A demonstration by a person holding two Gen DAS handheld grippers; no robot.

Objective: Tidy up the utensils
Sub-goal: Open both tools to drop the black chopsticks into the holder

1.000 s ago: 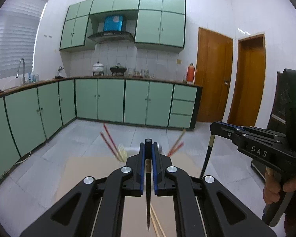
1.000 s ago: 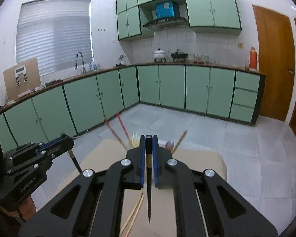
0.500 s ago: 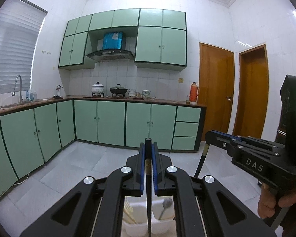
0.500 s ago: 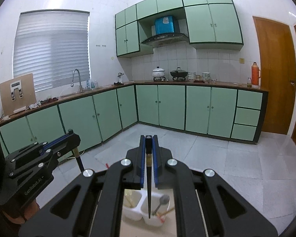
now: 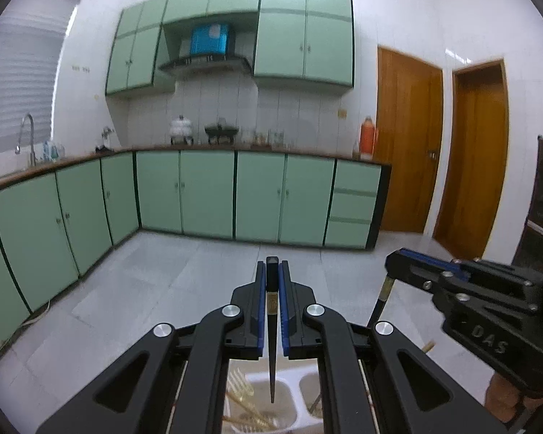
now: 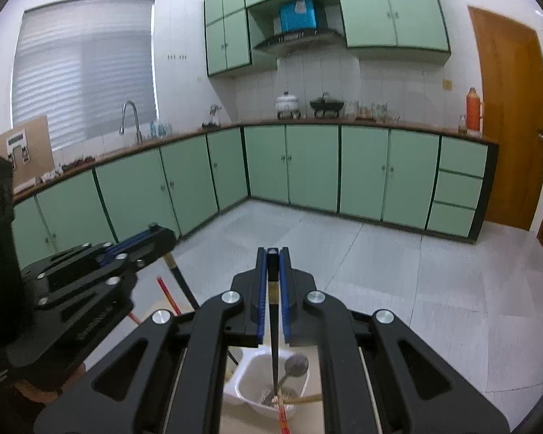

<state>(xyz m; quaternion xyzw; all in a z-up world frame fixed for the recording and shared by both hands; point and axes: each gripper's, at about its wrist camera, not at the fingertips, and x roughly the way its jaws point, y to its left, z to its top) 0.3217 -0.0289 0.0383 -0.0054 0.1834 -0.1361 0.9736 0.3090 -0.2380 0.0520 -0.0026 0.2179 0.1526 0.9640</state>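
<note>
My left gripper (image 5: 272, 278) is shut on a black chopstick (image 5: 272, 354) that hangs tip down over the left cup of the white utensil holder (image 5: 289, 390), which holds gold forks (image 5: 240, 390). My right gripper (image 6: 272, 267) is shut on a second black chopstick (image 6: 274, 347), its tip inside a cup of the holder (image 6: 248, 394) next to a metal spoon (image 6: 296, 365). Each gripper shows in the other's view, the right one (image 5: 398, 260) and the left one (image 6: 159, 235).
Red chopsticks (image 6: 168, 296) stick up left of the holder. A wooden-handled utensil (image 6: 304, 399) leans out of the right cup. Green kitchen cabinets (image 5: 235, 199) line the far walls beyond a tiled floor (image 6: 398, 271). Two wooden doors (image 5: 409, 141) stand at the right.
Both grippers have lifted and tilted up with their chopsticks. The holder has come into view under the fingers, and the chopstick tips now point down into its cups.
</note>
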